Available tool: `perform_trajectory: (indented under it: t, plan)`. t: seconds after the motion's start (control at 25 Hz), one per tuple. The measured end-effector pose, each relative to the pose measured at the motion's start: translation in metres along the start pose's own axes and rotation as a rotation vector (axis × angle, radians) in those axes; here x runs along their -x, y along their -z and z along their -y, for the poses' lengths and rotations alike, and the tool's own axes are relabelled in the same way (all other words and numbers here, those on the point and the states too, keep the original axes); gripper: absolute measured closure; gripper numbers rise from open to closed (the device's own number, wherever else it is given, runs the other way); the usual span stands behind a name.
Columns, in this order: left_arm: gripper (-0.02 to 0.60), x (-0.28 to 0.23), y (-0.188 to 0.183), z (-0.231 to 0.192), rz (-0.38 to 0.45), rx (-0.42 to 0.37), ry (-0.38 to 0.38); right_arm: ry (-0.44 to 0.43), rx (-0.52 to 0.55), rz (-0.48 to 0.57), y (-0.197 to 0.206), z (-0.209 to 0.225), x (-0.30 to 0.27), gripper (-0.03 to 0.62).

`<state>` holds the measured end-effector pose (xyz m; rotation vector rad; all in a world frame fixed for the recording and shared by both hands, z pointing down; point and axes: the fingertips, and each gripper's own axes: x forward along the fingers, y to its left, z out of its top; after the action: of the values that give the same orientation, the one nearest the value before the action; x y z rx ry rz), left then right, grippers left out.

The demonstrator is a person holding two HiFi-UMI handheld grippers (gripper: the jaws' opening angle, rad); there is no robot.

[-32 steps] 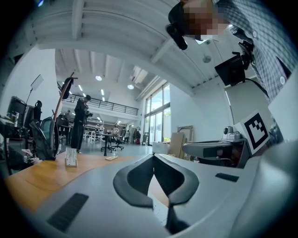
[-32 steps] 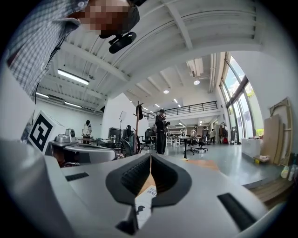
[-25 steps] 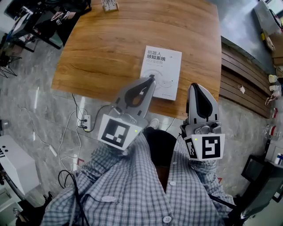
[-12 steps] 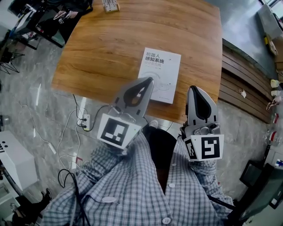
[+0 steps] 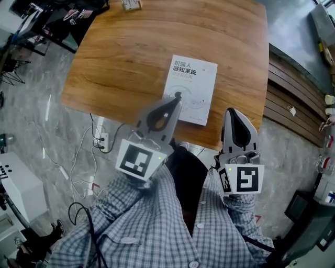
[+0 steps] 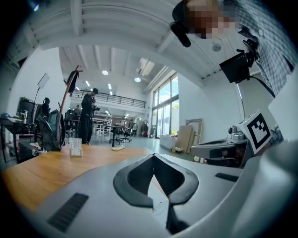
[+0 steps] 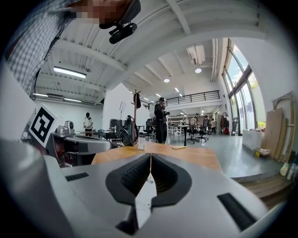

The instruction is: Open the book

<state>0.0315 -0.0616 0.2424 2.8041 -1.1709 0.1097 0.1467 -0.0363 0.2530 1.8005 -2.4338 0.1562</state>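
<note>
A closed white book with dark title print lies flat on the wooden table, near its front edge. My left gripper is shut, and its tip overlaps the book's near left corner in the head view; whether it touches, I cannot tell. My right gripper is also shut with nothing in it, and hangs over the table's front edge to the right of the book. In the left gripper view the jaws meet, with white cover showing below them. The right gripper view shows the same closed jaws.
A small card stand sits at the table's far edge. A power strip and cables lie on the floor at the left. Wooden slats run along the right. A person stands beyond the table, beside a backpack.
Both grippers have sunk a little and drifted back toward the table's front edge. Both stay shut. The book has not moved.
</note>
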Motion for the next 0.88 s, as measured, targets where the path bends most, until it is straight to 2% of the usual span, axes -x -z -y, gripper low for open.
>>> perform_trajectory:
  t: [0.2, 0.4, 0.6, 0.88]
  plan:
    - [0.572, -0.010, 0.018, -0.007, -0.053, 0.025, 0.024, 0.012, -0.026, -0.056, 0.022, 0.003, -0.013, 0.572]
    - [0.572, -0.020, 0.041, -0.020, -0.084, 0.045, 0.027, -0.024, -0.059, -0.097, 0.052, -0.002, -0.030, 0.572]
    - [0.572, -0.031, 0.067, -0.033, -0.114, 0.104, 0.033, -0.044, -0.065, -0.141, 0.083, -0.008, -0.049, 0.572]
    - [0.572, -0.054, 0.112, -0.052, -0.166, 0.154, 0.052, 0.011, -0.087, -0.260, 0.136, 0.009, -0.080, 0.572]
